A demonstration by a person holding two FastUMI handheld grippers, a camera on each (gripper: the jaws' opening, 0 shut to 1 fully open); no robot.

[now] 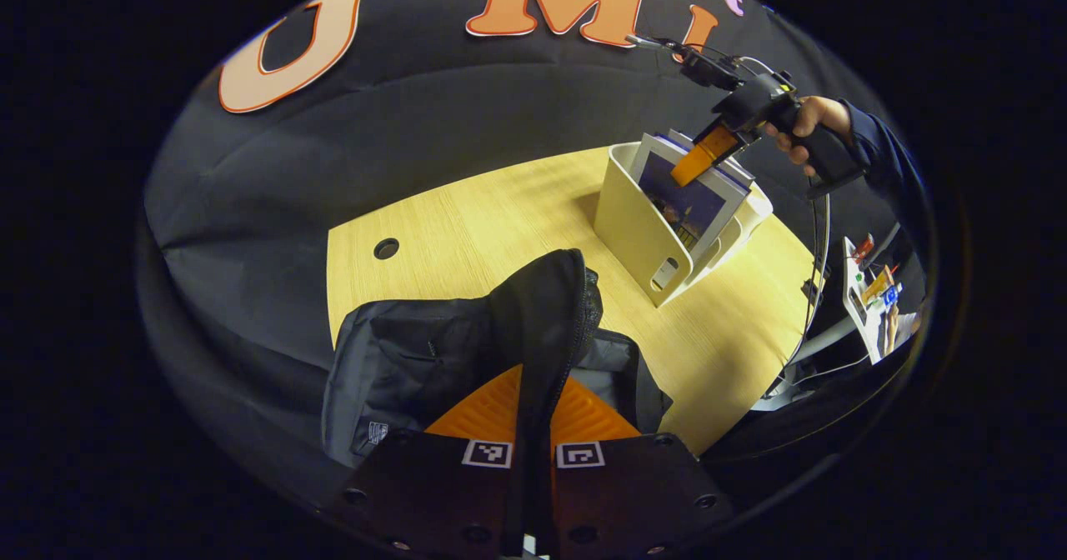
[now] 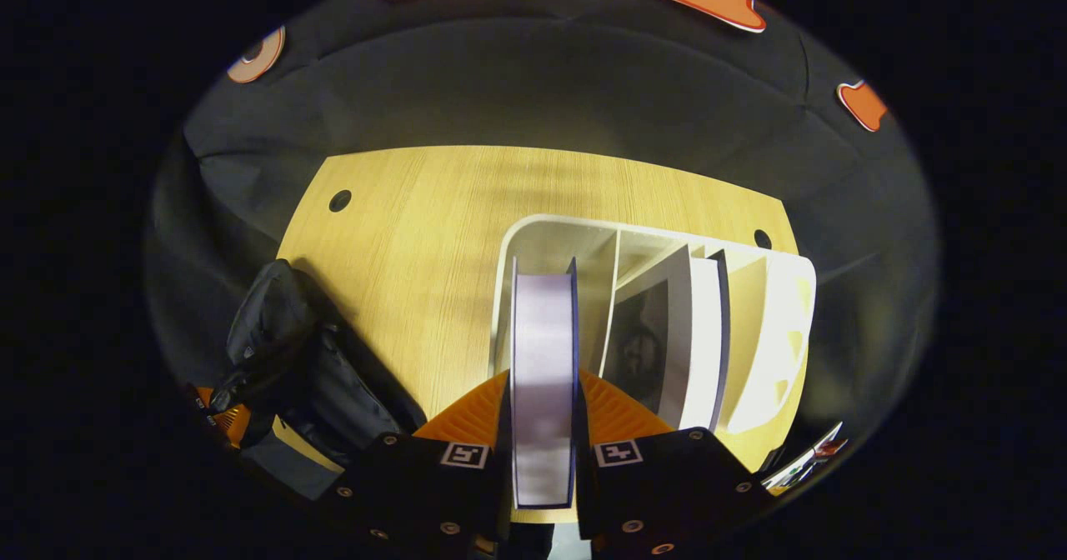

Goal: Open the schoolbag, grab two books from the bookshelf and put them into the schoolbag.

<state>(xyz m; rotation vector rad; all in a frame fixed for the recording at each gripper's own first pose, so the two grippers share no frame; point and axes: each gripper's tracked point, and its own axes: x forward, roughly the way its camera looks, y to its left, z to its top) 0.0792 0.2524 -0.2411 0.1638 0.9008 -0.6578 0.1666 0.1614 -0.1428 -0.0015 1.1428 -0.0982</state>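
While the pale wooden table [image 1: 467, 227] fills mid-frame, the black fabric schoolbag [image 1: 433, 352] lies lower centre in the left gripper view, a raised fold of it pinched between the left gripper [image 1: 533, 427]. Right of centre stands the cream plastic bookshelf [image 2: 775, 310]. At bottom centre of the right gripper view, the right gripper [image 2: 542, 439] clamps a white-edged book [image 2: 543, 352] from both sides.

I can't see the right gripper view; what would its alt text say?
Orange tongs grip a book by its top edge in a white bookshelf on a wooden table. More books stand beside it; a black schoolbag sits left.
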